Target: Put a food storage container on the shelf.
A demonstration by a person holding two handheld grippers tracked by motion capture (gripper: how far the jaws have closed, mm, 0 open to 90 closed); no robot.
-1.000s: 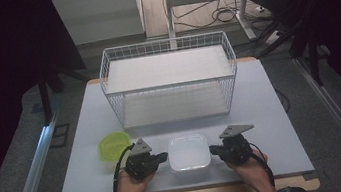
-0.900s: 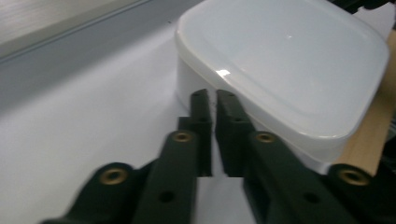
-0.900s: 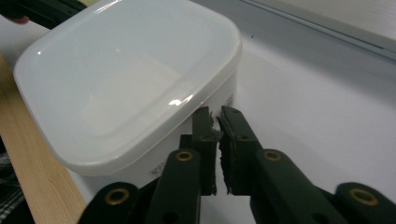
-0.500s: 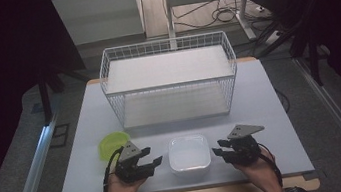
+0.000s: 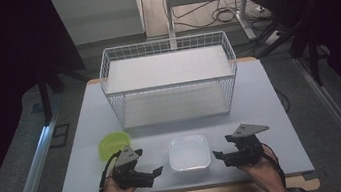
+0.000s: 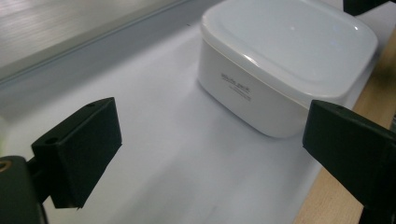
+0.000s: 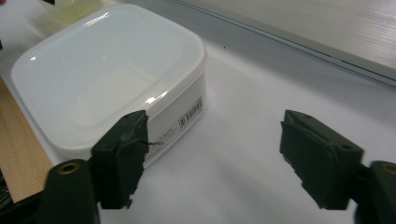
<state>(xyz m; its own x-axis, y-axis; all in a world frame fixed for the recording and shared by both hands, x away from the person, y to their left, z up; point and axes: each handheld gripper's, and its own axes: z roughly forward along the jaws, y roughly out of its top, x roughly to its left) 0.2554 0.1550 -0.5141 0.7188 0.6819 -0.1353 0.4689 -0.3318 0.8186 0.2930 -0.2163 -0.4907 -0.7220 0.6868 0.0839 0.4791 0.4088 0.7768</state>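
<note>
Both grippers, left (image 5: 153, 171) and right (image 5: 219, 157), gape empty, flanking the white box (image 5: 189, 153) between them. Likely next: close in and grasp it.

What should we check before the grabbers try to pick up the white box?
1. Left gripper open: ok, its jaws stand wide apart.
2. Right gripper open: ok, jaws wide apart too.
3. White box between the two grippers: ok, one sits on each side, neither touching it.
4. Lid on the box: ok, it looks seated flat all round.
5. Green bowl out of the way: ok, it sits behind the left gripper, apart from the box.
6. Wire basket free to take the box: ok, nothing lies inside it.
</note>
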